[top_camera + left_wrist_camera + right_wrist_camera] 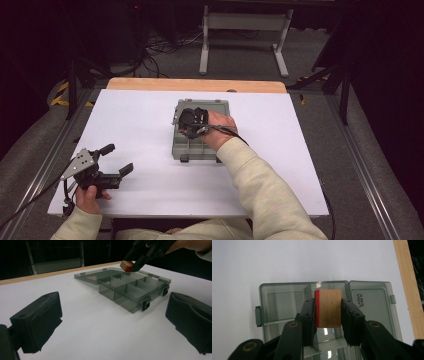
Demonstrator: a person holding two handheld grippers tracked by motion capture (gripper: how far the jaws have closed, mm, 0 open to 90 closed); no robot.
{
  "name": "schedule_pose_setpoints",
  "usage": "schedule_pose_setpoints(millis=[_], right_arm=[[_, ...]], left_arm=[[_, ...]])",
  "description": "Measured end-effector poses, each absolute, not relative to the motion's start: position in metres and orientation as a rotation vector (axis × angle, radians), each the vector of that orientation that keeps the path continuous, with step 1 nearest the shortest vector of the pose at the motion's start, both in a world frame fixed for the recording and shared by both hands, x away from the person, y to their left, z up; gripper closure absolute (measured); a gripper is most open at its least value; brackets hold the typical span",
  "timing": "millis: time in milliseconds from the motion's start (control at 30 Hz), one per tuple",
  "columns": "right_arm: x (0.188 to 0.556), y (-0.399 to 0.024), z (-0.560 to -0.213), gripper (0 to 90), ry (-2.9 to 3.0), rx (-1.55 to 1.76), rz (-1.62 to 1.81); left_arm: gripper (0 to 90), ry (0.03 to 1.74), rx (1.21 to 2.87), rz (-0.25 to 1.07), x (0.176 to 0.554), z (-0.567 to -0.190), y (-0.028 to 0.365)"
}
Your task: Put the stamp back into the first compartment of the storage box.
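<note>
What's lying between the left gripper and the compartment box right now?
Nothing: in the left gripper view, only bare white table stretches from the open left gripper to the compartment box. The right gripper holds the wooden block above that box.

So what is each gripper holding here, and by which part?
The right gripper clamps a wooden block by two opposite faces, one red, over the open compartment box. The left gripper holds nothing.

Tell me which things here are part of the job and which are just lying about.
In the job:
wooden block, clamped in the right gripper
open compartment box beneath it

Just about:
left gripper, open, resting on the table
metal stand on the floor behind
</note>
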State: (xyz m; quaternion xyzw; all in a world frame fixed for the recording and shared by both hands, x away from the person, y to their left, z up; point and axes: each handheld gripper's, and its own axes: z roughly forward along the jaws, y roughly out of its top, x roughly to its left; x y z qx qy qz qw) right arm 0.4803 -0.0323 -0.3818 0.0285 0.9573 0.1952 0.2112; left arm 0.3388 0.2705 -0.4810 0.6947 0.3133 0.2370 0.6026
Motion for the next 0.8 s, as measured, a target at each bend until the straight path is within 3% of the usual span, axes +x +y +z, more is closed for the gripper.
schedule_pose_setpoints(millis=[800], right_arm=[[0.508, -0.023, -0.402, 65.6, 2.676, 0.089, 0.514]], left_arm=[[1.4, 0.732, 1.609, 0.547, 0.339, -0.481, 0.271]])
